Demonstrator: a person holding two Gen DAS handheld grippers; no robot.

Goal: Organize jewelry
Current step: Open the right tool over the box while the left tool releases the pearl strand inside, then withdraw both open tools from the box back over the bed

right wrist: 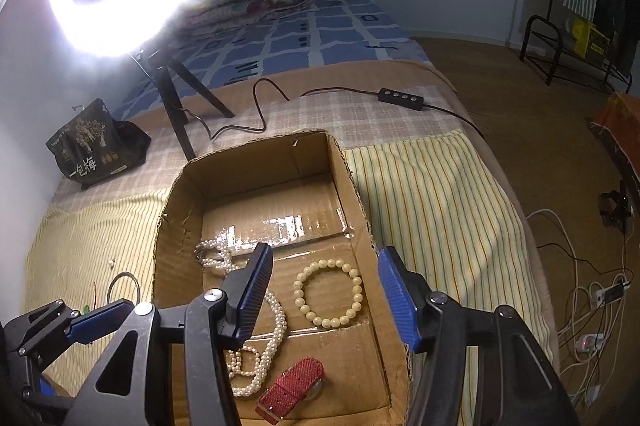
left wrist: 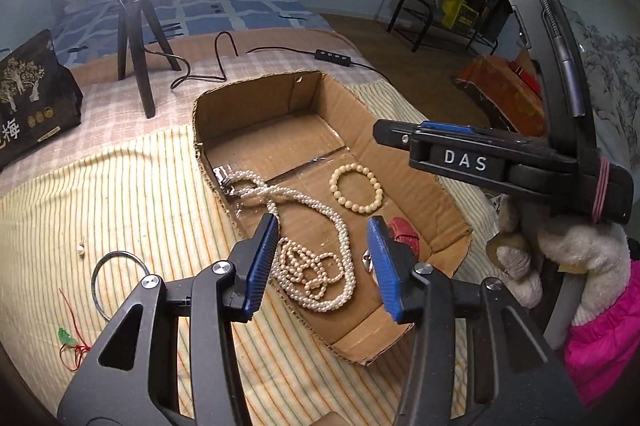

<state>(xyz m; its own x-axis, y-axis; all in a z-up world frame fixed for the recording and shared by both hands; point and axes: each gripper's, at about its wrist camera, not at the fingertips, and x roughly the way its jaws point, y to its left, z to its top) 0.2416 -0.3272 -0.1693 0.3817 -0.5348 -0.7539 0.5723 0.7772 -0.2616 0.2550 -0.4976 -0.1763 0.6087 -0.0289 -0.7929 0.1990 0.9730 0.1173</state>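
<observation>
Both tools hang over the cardboard box (left wrist: 448,232) on the bed. The left tool (left wrist: 324,262) has its jaws spread with nothing between them; the right tool (right wrist: 324,292) is likewise spread and empty.

Already in the box: long pearl necklace (left wrist: 320,258), coiled and twisted along the left wall; cream bead bracelet (right wrist: 329,294), lying apart from the necklace near the middle of the floor; red strap watch (right wrist: 294,386) at the near end.

Not yet in the box, on the striped blanket (left wrist: 152,193) to the left: thin metal bangle (left wrist: 116,276), green pendant on a red cord (left wrist: 67,340), and a small pale piece, perhaps an earring (left wrist: 81,249); it is too small for us to be sure.

Risks we note:
- The bangle lies flat on soft cloth. A closing jaw may pinch the blanket with it, or push the ring sideways without catching it.
- The red cord is loose. Gripping only the cord, we expect the pendant to swing and possibly snag on the box's ragged cut edge.
- The pale piece is tiny; it could slip between the pads or get pressed into a blanket fold and be lost.
- Dropping further items onto the necklace coils would likely tangle them. The far half of the box is free.
- The box walls look light; a knock from either tool could shift it on the bedding.
</observation>
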